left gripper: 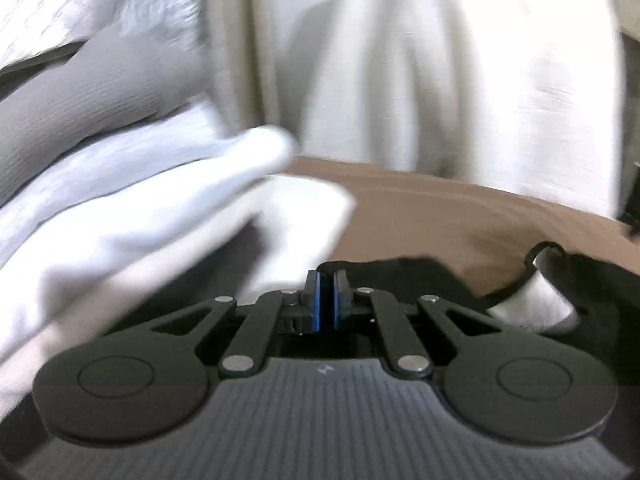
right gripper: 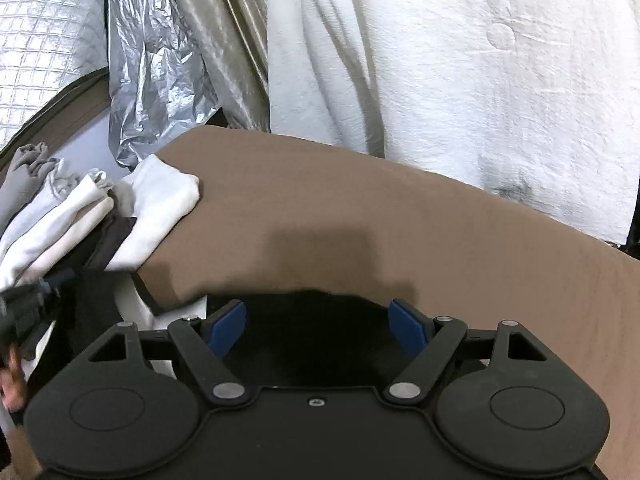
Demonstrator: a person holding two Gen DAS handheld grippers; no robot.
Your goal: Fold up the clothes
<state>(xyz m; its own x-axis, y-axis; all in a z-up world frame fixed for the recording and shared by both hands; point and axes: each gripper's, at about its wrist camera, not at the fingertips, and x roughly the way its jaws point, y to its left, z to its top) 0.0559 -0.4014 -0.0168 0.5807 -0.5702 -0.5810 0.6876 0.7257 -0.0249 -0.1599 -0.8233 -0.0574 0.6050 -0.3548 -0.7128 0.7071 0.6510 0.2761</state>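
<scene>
A black garment (left gripper: pixel 404 276) lies on the brown cover at the near edge. In the left wrist view my left gripper (left gripper: pixel 326 300) has its blue pads together, with a fold of the black cloth pinched at their tips. In the right wrist view the same black garment (right gripper: pixel 316 332) spreads under my right gripper (right gripper: pixel 318 322). Its blue pads (right gripper: pixel 228 328) stand wide apart and touch nothing. The left gripper (right gripper: pixel 48 282) shows blurred at the left edge of that view, with black cloth hanging beside it.
A stack of folded white and grey clothes (right gripper: pixel 160 200) (left gripper: pixel 140 200) sits at the left on the brown cover (right gripper: pixel 400 220). White sheeting (right gripper: pixel 480 80) and silver foil (right gripper: pixel 152 80) hang behind. A person's hand (right gripper: pixel 10 384) shows at the lower left.
</scene>
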